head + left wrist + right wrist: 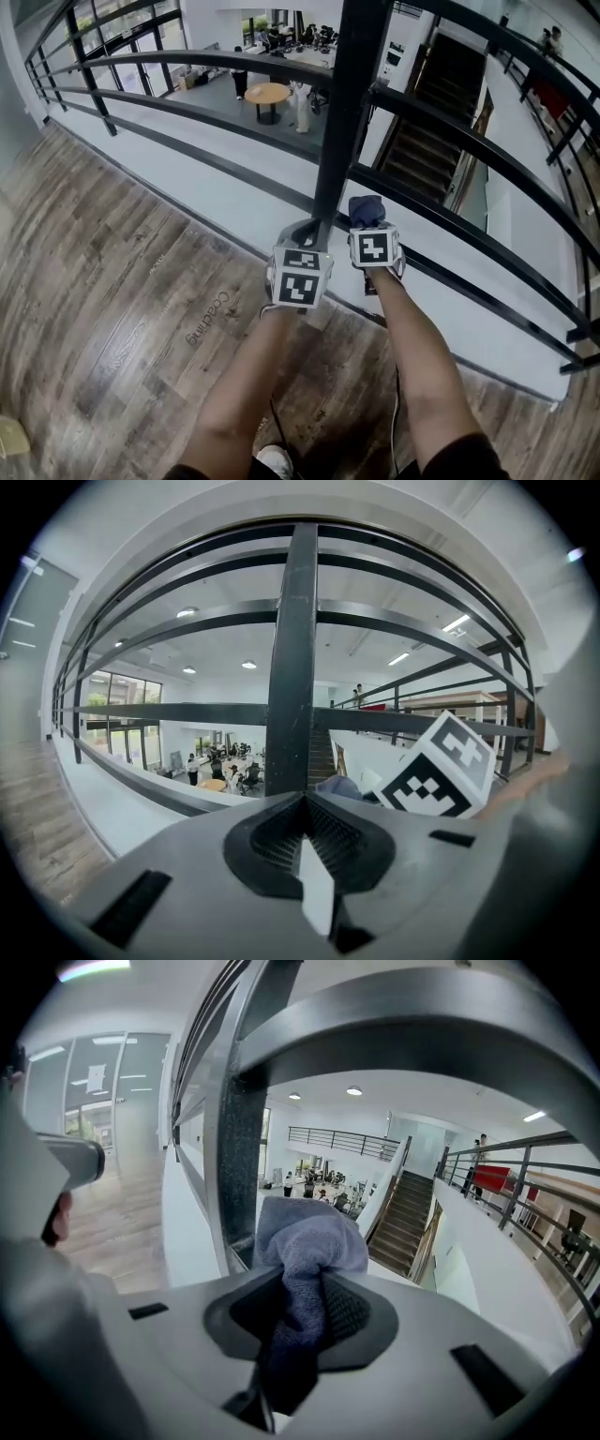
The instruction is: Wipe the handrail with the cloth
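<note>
A black metal railing fills the head view, with a thick upright post (342, 112) and several curved horizontal handrail bars (469, 141). My right gripper (367, 221) is shut on a blue-grey cloth (366, 208), just right of the post's foot and near the lowest bar. In the right gripper view the cloth (307, 1241) bunches out of the right gripper (300, 1293), with the post (242, 1157) to its left and a bar (422, 1026) overhead. My left gripper (304, 230) is shut and empty, directly before the post (291, 667). The left gripper (305, 803) holds nothing.
A white ledge (216, 202) runs under the railing, and a wooden floor (103, 281) lies on my side. Beyond the bars is an open drop to a lower hall with a round table (267, 93) and a staircase (427, 122). The person's shoe (275, 459) is below.
</note>
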